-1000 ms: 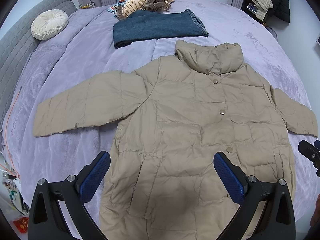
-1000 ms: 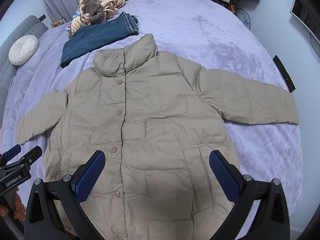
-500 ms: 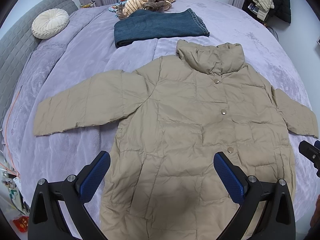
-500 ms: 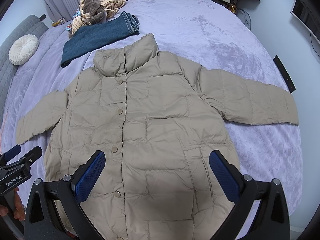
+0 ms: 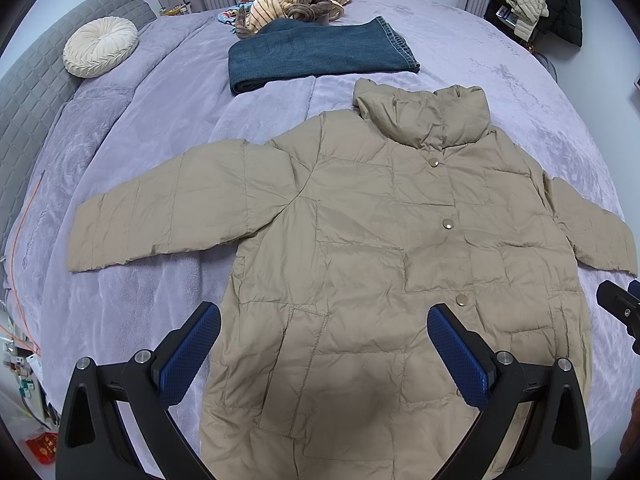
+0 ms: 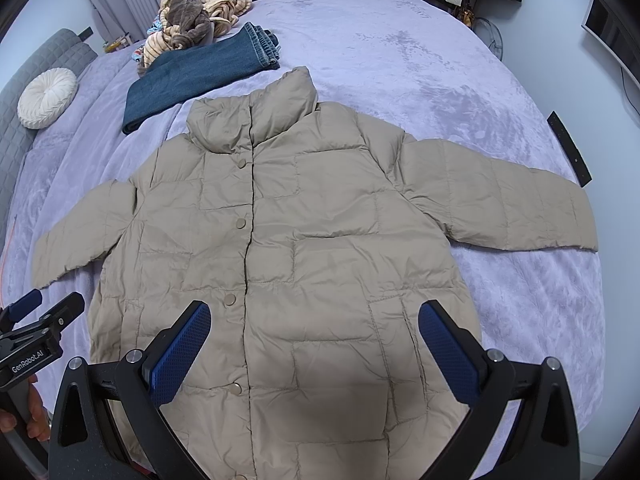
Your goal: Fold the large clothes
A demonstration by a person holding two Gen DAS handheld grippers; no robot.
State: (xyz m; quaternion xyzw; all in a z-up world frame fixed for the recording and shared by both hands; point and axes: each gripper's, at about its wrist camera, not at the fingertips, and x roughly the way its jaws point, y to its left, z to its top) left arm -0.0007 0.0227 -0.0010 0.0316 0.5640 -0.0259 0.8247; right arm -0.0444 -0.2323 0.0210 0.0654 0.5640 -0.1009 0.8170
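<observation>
Beige puffer jacket (image 5: 380, 240) lay flat on lilac bedspread (image 6: 400, 40), left gripper (image 5: 324, 344) and right gripper (image 6: 316, 336) hovered, fingers apart, black strip (image 6: 570, 148) by the right sleeve seen only in right view.

Left gripper (image 5: 324, 350) first: two black angular arms, each with a triangular cut-out low in its frame, tipped by blue pads (image 5: 191, 350) with a fine dotted grip texture. Round silver screws (image 5: 142, 357) sit just behind each pad, another pair further out on the frame. Right gripper (image 6: 314, 346), same build: black frame, blue textured pads (image 6: 448, 350), silver screws (image 6: 495, 355) behind them. From the right wrist view, the left gripper shows off to the side, black, with white "GenRobot.AI" lettering (image 6: 30, 363) and a blue tip (image 6: 25, 303) ahead of it. Fingers (image 6: 38, 420) wrap the grey handle below it.
</observation>
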